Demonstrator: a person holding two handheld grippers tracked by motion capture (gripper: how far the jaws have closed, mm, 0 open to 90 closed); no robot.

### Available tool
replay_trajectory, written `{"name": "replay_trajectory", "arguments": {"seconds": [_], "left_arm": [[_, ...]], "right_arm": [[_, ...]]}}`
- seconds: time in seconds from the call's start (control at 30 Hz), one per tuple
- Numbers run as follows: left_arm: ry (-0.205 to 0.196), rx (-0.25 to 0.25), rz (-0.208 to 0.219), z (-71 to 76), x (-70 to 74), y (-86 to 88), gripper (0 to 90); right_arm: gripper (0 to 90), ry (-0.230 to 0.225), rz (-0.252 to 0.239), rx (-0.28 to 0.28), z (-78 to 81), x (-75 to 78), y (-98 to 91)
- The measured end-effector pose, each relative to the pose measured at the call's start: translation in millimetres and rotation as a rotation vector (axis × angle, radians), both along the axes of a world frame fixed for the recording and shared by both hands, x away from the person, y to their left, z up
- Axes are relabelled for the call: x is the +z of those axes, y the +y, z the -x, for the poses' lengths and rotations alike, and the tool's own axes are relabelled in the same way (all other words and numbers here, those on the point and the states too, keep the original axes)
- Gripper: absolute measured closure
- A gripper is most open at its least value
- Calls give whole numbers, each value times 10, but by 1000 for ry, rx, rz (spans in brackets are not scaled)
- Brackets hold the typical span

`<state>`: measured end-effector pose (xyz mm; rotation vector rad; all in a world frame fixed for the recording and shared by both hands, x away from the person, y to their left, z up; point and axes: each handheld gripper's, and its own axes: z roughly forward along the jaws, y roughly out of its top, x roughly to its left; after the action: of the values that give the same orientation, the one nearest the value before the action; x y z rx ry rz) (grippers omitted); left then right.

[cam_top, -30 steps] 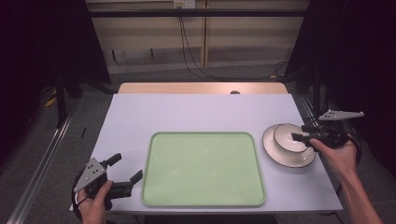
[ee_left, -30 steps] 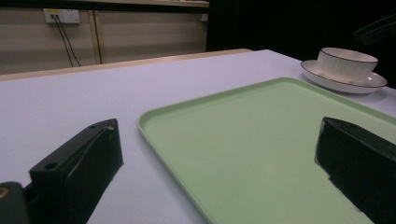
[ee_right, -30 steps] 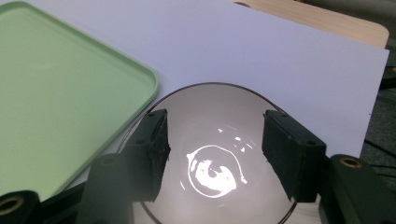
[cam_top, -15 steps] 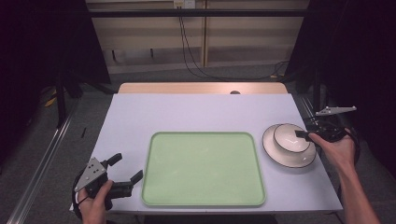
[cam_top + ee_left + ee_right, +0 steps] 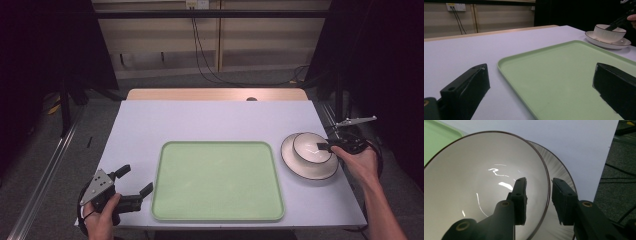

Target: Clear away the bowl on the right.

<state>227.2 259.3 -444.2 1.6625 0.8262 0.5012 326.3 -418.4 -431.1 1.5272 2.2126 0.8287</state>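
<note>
since a second ago the right gripper (image 5: 537,200) has dipped onto the white dark-rimmed ceramic bowl (image 5: 311,147), jaws narrowly straddling its rim, not clamped. bowl's on a saucer (image 5: 310,172) right of the green plastic tray (image 5: 217,180); left gripper (image 5: 132,182), wide, idles at the tray's left.

White table (image 5: 215,122), black cables (image 5: 200,55) down wall, socket (image 5: 194,4), grey floor (image 5: 100,107).

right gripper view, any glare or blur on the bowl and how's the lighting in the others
Right gripper view: bright squiggly glare streaks inside the bowl; the right tool straddling its rim looks soft, slightly out of focus. High view: table evenly lit, surroundings dark. Left gripper view: green tray sharp, the left tool's near jaws dark and slightly blurred.
</note>
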Motion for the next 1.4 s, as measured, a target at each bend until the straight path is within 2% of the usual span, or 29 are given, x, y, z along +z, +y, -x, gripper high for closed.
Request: {"name": "replay_trajectory", "arguments": {"seconds": [0.1,0.33,0.5,0.67,0.73,0.97,1.2,1.33,1.4], "left_arm": [[1,-2,1,1,-1,4,9],[1,1,1,3,-3,3,9],[1,-8,3,3,-3,9,9],[-1,-6,0,9,2,10,9],[-1,0,6,18,2,14,9],[-2,0,-3,18,3,16,8],[-2,2,-1,19,2,17,8],[-2,3,0,22,3,20,8],[-2,3,0,21,3,20,8]], "right_arm": [[668,26,-6,2,-14,-36,1],[770,65,9,-5,-47,-89,25],[791,66,-1,-14,-53,-89,13],[808,79,-40,-39,-50,-88,-1],[811,81,-30,-44,-53,-85,1],[831,85,-53,-8,-69,-80,40],[839,80,-69,-12,-73,-86,35],[840,92,-91,-35,-62,-82,36],[840,84,-98,-24,-66,-85,29]]}}
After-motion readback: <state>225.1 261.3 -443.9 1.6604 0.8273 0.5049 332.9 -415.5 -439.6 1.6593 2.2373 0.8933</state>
